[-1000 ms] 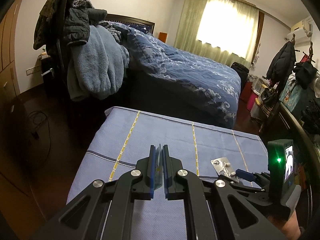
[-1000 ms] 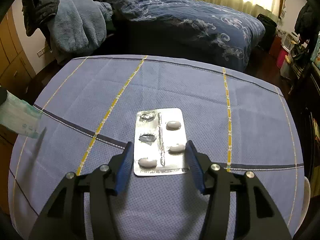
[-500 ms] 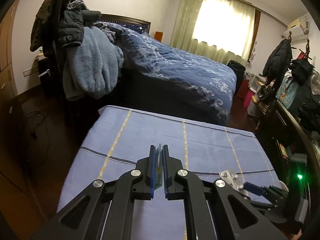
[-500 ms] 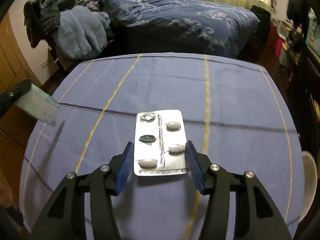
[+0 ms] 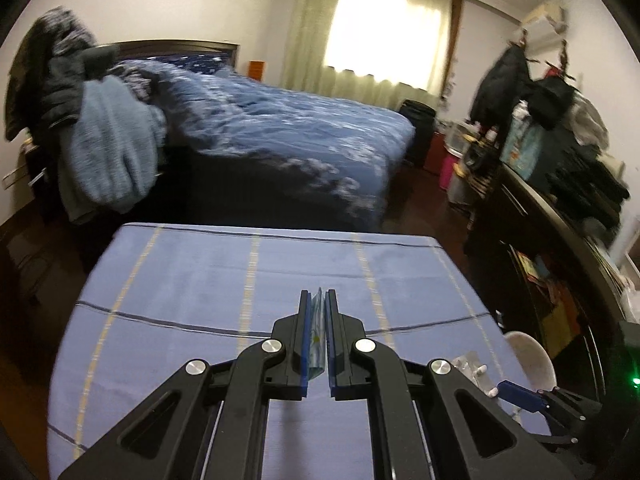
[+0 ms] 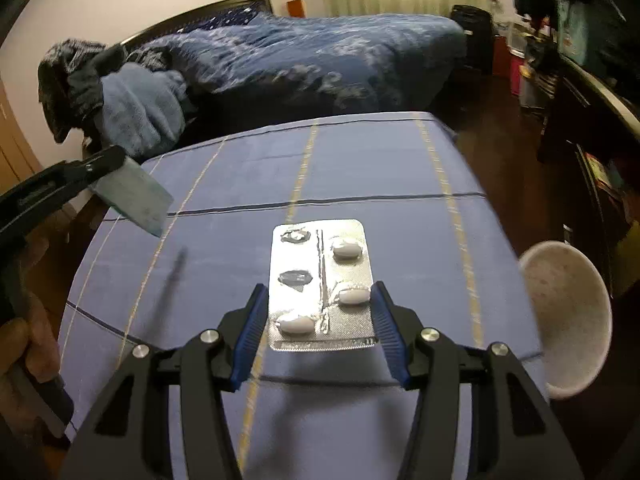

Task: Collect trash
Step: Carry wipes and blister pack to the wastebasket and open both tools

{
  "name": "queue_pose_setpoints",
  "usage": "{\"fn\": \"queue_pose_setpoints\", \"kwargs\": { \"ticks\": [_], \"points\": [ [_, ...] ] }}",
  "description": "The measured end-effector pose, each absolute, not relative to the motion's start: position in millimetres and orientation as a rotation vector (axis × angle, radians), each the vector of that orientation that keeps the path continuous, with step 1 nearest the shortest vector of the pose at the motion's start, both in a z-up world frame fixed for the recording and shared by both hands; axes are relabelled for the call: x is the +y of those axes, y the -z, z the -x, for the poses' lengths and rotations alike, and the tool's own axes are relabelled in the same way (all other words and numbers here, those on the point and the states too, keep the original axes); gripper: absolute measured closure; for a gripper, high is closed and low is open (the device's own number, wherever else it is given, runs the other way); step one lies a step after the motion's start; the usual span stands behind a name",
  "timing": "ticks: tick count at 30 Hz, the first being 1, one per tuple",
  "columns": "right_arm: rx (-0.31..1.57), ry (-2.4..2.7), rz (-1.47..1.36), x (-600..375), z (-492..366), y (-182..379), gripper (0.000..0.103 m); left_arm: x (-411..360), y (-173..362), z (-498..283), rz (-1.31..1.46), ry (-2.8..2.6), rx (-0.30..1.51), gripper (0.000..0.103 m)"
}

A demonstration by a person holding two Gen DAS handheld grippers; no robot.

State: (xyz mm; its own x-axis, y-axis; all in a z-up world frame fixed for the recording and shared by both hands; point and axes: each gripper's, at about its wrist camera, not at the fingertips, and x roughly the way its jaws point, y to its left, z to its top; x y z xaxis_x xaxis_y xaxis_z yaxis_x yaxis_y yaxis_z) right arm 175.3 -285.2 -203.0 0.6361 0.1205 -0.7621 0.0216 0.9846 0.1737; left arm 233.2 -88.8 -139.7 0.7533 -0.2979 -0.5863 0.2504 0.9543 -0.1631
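Fingers (image 6: 256,320) and blister pack (image 6: 320,280) now beside bin (image 6: 568,320)

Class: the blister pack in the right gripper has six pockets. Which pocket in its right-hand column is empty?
The nearest one, low in the blister pack: flat foil there, whereas both pockets beyond it hold white pills.

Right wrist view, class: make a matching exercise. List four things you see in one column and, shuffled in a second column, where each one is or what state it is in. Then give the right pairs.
Things
1. blister pack
2. pale green packet
3. white bin
4. blue striped cloth

Places or states
A. beside the table, at the right edge
B. clamped in the left gripper
C. spread over the table
D. held flat between the pads of the right gripper, some pockets burst

Pairs: 1-D, 2-B, 3-A, 4-C
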Motion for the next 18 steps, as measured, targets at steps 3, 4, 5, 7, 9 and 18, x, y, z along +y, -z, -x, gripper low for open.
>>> {"fn": "queue_pose_setpoints", "kwargs": {
  "ticks": [3, 4, 5, 7, 9, 18],
  "points": [
    [0.873, -0.030, -0.196, -305, -159, 201, 0.050, -115, 139, -229, 0.052, 0.340, 0.656, 0.096],
    [0.869, -0.017, -0.200, -312, -154, 200, 0.050, -128, 138, -228, 0.040, 0.362, 0.657, 0.096],
    [0.866, -0.003, -0.202, -319, -149, 199, 0.050, -136, 138, -227, 0.032, 0.373, 0.658, 0.096],
    [0.862, 0.019, -0.205, -331, -139, 198, 0.050, -155, 137, -225, 0.015, 0.405, 0.660, 0.096],
    [0.855, 0.037, -0.215, -344, -130, 197, 0.050, -176, 136, -221, -0.004, 0.439, 0.661, 0.096],
    [0.814, 0.138, -0.270, -404, -94, 190, 0.050, -259, 131, -209, -0.080, 0.581, 0.657, 0.096]
  ]
}}
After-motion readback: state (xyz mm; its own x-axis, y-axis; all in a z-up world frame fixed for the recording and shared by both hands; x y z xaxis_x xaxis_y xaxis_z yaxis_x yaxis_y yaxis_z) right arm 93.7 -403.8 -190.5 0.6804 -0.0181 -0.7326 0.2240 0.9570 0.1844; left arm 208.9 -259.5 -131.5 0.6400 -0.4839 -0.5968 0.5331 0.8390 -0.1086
